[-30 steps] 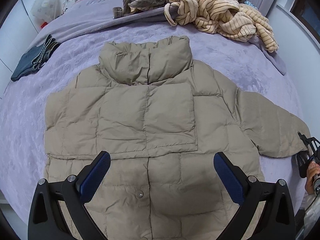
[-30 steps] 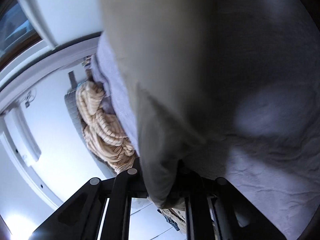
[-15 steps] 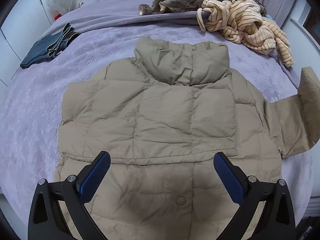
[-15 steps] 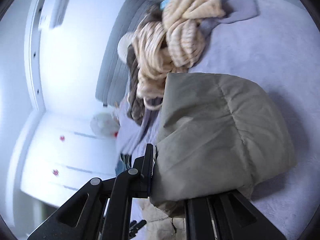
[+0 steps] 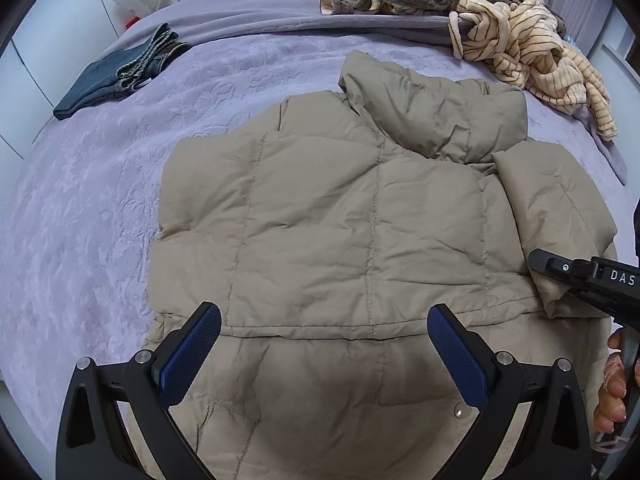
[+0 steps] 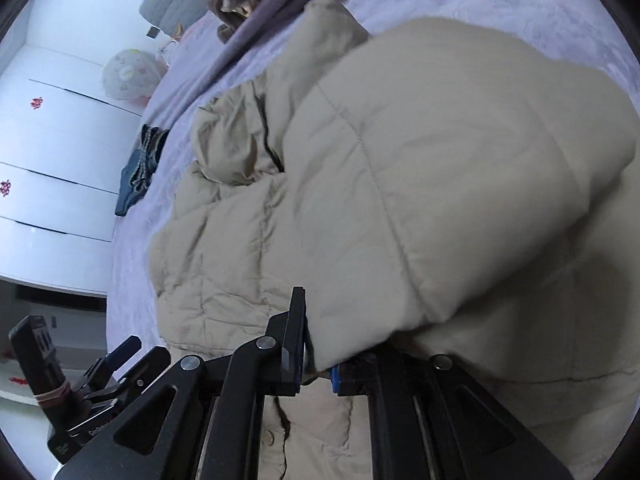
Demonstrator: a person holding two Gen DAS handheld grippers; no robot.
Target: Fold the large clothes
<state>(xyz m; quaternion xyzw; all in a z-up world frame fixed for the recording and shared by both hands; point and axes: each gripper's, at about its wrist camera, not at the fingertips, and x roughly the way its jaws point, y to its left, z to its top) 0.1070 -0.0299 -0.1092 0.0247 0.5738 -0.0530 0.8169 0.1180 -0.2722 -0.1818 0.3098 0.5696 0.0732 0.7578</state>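
My right gripper (image 6: 316, 376) is pinching the sleeve (image 6: 460, 184) of the puffy beige jacket (image 5: 360, 232), folding it over the body. My left gripper (image 5: 324, 352) is hovering wide above the jacket's lower front, gripping nothing.

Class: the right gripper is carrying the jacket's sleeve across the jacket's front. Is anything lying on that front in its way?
Nothing visible. The jacket front is bare, and the sleeve held by the right gripper already lies over its edge.
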